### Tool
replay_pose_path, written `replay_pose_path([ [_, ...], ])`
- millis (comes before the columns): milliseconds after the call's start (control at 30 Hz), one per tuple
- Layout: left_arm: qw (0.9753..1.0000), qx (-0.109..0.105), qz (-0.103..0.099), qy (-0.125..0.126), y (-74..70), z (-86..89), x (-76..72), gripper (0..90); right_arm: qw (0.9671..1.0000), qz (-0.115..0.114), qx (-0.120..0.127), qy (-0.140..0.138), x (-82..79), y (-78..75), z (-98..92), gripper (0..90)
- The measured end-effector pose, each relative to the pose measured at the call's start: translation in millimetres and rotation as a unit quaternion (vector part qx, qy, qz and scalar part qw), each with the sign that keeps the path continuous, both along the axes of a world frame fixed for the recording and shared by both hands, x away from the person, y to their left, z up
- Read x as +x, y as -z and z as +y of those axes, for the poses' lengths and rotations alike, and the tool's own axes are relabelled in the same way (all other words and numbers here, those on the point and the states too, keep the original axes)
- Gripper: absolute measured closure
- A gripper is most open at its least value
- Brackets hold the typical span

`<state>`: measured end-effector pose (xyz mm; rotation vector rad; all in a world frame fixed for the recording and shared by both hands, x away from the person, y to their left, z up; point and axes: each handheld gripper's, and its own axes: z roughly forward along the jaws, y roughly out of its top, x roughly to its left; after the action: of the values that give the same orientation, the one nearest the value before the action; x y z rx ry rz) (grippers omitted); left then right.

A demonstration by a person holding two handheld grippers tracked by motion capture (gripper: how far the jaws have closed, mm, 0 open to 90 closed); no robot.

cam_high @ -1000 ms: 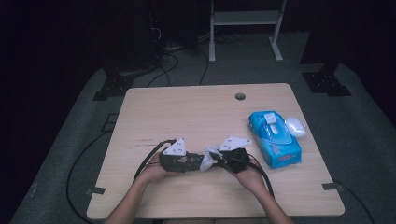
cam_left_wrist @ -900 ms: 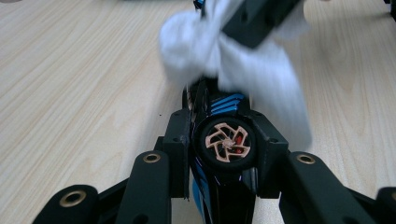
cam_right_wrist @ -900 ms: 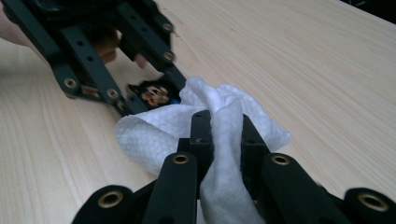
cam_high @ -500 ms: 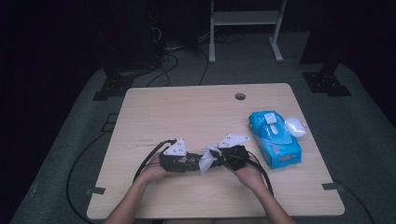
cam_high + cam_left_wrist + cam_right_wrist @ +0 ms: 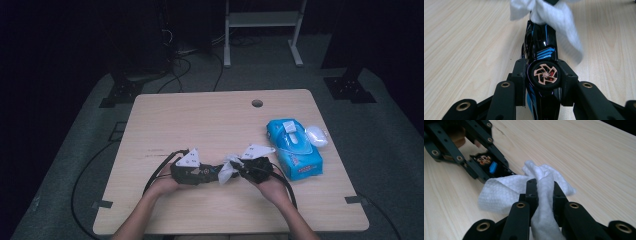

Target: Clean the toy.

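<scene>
One wipes pack [image 5: 294, 148] beside tongs [image 5: 239, 169].

Table [image 5: 200, 120]: light wood, round hole [image 5: 257, 103] far edge.
Floor [image 5: 75, 150]: grey carpet, cables.
Frame [image 5: 262, 30]: white, behind table.
Light: dim surroundings.

Both forearms are extended from the frame's bottom; the left gripper [image 5: 212, 172] and right gripper [image 5: 239, 169] are clamped, tips facing at lower centre.
</scene>
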<state>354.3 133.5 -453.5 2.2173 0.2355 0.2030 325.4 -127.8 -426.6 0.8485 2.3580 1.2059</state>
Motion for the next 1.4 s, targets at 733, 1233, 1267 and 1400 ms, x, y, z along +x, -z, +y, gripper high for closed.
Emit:
replay_pose_path([
  [733, 0.9993, 0.025, 0.024, -0.011, -6.3, 32.7, -1.9, 64.7, 0.9995, 0.006, 0.023, -0.021, -0.7, 2.5, 17.9, 80.1],
  [1233, 0.9963, 0.086, 0.003, 0.005, -23.5, -14.1, 3.8, 54.2, 0.9987, 0.013, 0.048, 0.007, -13.5, 5.0, -27.0, 80.0],
  [1267, 0.9956, 0.093, 0.003, 0.007, -24.0, -22.4, 5.8, 54.1, 0.9986, 0.013, 0.05, 0.009, -14.3, 6.4, -29.8, 80.0],
  [1400, 0.9935, 0.113, 0.003, 0.004, -24.4, -33.1, 9.1, 54.5, 0.9985, 0.016, 0.051, 0.012, -15.0, 7.6, -32.9, 80.1],
])
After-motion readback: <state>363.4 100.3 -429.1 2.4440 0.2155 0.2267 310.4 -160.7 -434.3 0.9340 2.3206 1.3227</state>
